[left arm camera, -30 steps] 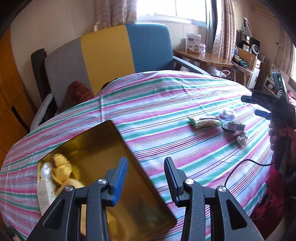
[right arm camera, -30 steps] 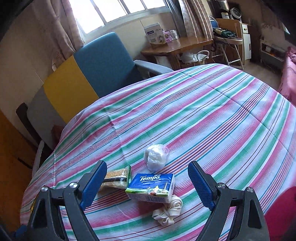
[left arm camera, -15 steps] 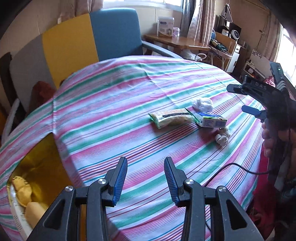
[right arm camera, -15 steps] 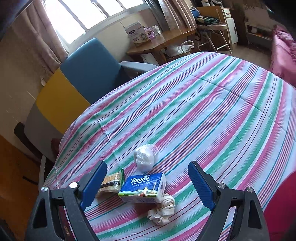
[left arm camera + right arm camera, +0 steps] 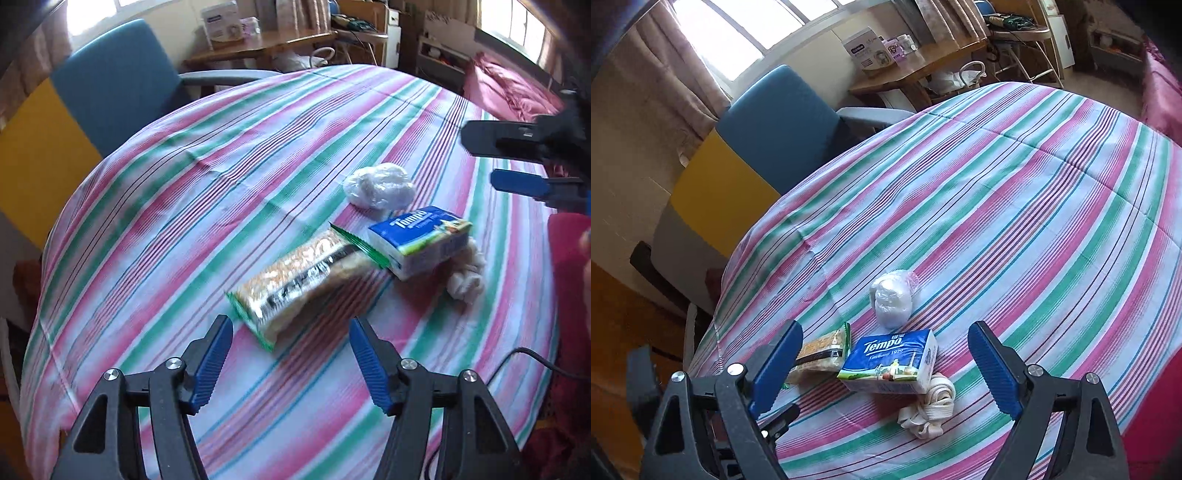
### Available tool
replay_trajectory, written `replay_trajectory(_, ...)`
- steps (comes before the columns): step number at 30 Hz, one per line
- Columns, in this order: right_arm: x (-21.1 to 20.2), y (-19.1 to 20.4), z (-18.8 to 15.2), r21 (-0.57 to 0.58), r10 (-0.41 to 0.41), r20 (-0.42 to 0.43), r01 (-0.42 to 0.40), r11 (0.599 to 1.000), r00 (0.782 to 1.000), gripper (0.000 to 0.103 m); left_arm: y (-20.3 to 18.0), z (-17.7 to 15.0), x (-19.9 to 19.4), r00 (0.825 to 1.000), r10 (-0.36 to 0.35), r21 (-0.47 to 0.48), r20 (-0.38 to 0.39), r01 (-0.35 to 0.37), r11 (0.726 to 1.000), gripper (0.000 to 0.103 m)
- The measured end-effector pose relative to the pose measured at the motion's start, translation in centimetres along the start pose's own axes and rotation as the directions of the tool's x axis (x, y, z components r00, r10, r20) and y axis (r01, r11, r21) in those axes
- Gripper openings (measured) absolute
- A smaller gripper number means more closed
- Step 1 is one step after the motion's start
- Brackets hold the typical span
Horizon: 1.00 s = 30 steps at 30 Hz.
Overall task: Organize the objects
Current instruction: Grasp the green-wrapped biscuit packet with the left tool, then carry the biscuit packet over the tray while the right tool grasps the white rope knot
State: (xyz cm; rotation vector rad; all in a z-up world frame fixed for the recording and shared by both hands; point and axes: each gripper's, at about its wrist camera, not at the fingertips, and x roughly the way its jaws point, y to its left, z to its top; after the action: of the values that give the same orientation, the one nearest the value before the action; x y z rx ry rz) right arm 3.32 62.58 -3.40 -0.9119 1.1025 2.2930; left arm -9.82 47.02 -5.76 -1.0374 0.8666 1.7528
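Four things lie close together on the striped tablecloth [image 5: 221,155]: a green-edged snack packet [image 5: 303,280], a blue Tempo tissue pack [image 5: 421,240], a white plastic-wrapped bundle [image 5: 376,184] and a coiled white strap [image 5: 465,280]. My left gripper [image 5: 290,328] hovers over the packet's near end. Its jaws are opening and the pads touch nothing. My right gripper [image 5: 884,332] stands open above the tissue pack [image 5: 890,362], with the packet [image 5: 820,350], bundle [image 5: 892,299] and strap [image 5: 927,410] around it. In the left wrist view the right gripper [image 5: 517,162] shows at the right edge.
A blue, yellow and grey armchair [image 5: 775,122] stands behind the table. Further back a wooden desk [image 5: 923,62] carries boxes. A black cable [image 5: 528,358] trails over the table's right edge, and a pink bed [image 5: 509,88] lies beyond it.
My left gripper swung right and down from the gold tin to the snack packet, and its jaws spread wide. The tin has left the view. The right gripper hardly moved.
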Motion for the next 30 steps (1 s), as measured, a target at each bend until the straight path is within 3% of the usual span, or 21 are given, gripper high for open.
replay_trajectory(7,0.5,-0.6,0.1,0.031,0.030,-0.027,-0.029,0.999,0.999,0.092,0.5,2.6,3.8,0.995,-0.077,0.060,-0.069,0.081,0.995,0.067)
replay_trajectory(10,0.5,-0.8,0.3,0.039,0.028,-0.022,-0.027,0.999,0.999,0.092,0.7,3.2,5.3,0.987,-0.125,0.031,-0.099,0.129,0.991,0.066)
replay_trajectory(13,0.7,-1.2,0.4,0.056,0.023,-0.025,-0.021,0.998,0.999,0.092,1.0,3.0,5.6,0.985,-0.151,-0.030,-0.077,0.150,0.988,0.050)
replay_trajectory(14,0.8,-1.4,0.4,0.061,0.021,-0.027,-0.019,0.998,0.999,0.092,1.0,2.8,5.4,0.986,-0.154,-0.041,-0.066,0.151,0.988,0.040)
replay_trajectory(16,0.8,-1.5,0.4,0.064,0.017,-0.029,-0.015,0.998,0.999,0.092,1.2,1.8,4.9,0.983,-0.175,-0.084,-0.050,0.171,0.982,0.038)
replay_trajectory(22,1.0,-1.7,0.4,0.062,-0.001,-0.034,0.003,0.998,0.999,0.092,1.8,-2.4,2.7,0.989,-0.138,-0.246,-0.042,0.124,0.961,0.036)
replay_trajectory(25,1.3,-1.9,0.3,0.073,0.002,-0.051,0.002,0.997,0.999,0.092,2.0,-4.6,1.1,0.991,-0.134,-0.330,-0.029,0.118,0.937,0.036)
replay_trajectory(30,2.3,-2.1,0.0,0.076,0.009,-0.108,-0.001,0.997,0.994,0.092,1.9,-7.8,-2.7,0.992,-0.119,-0.386,0.033,0.122,0.914,0.036)
